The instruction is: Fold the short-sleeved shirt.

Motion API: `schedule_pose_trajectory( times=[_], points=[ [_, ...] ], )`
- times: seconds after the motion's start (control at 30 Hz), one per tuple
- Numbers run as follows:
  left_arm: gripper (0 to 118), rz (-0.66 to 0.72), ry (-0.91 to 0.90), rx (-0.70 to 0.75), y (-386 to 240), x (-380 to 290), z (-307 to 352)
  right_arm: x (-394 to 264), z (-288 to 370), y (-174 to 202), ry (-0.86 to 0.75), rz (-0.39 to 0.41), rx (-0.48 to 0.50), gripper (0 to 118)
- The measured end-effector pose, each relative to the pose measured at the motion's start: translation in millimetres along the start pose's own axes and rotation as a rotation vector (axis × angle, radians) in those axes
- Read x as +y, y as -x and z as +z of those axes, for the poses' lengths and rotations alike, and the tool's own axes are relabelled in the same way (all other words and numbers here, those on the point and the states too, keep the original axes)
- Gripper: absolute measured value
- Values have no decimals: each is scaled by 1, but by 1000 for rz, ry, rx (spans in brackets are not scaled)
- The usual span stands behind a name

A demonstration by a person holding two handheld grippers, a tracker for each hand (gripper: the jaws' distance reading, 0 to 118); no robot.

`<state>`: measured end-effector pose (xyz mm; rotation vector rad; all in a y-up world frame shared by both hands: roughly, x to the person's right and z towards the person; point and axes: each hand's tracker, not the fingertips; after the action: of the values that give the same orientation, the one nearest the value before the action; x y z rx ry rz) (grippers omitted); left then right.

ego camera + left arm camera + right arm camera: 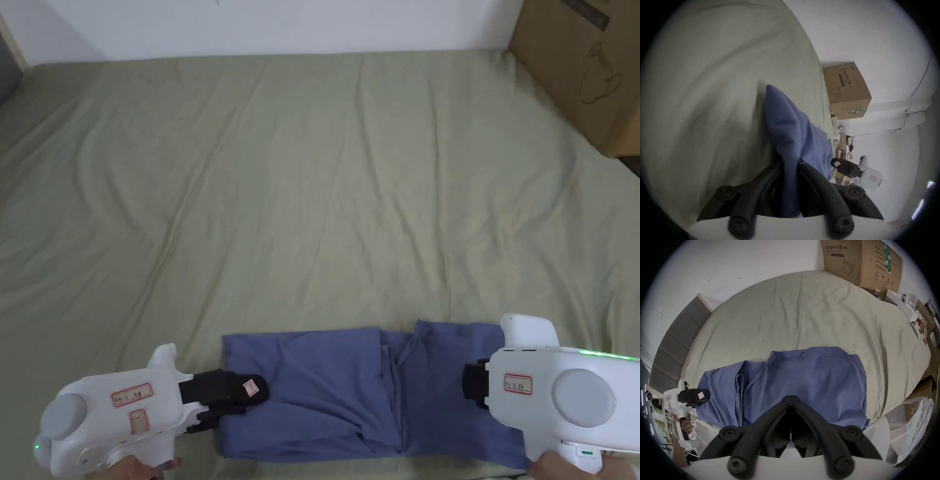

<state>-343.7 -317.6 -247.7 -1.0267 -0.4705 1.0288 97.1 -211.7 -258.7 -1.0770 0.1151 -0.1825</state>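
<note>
Folded blue cotton short-sleeved shirt (350, 394) on green-sheeted bed (312, 187). Left gripper (788, 164) jaws grasp its edge; right gripper (791, 400) jaws clenched on it.

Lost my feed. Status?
Left tool shut on blue short-sleeved shirt. Right tool closed on shirt's other end. Nothing in the way.

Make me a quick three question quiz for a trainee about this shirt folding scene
1. True or false: the left tool is shut on the blue shirt.
2. What does the shirt lie on? A) a wooden table B) a green bed sheet C) a tiled floor
3. Fill in: the cardboard ____ stands at the bed's far right corner.

Key: 1 true; 2 B; 3 box.
</note>
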Motion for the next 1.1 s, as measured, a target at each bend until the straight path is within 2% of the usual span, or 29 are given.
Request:
schedule_pose_trajectory(
  times=[0.2,0.3,0.57,0.83,1.1],
  points=[
    [6,-122,-20,81,-12,17,45,0,1,0,-1,-2,-7,0],
    [6,-124,-52,116,-8,27,82,0,0,1,1,-9,-1,0],
    [6,-130,-113,332,6,44,166,-4,-6,5,13,0,15,0],
    [6,-203,-157,337,-41,34,165,-7,-2,3,11,-6,30,0],
    [6,-360,-142,270,-140,21,121,-5,5,-17,-11,-47,34,0]
  ],
)
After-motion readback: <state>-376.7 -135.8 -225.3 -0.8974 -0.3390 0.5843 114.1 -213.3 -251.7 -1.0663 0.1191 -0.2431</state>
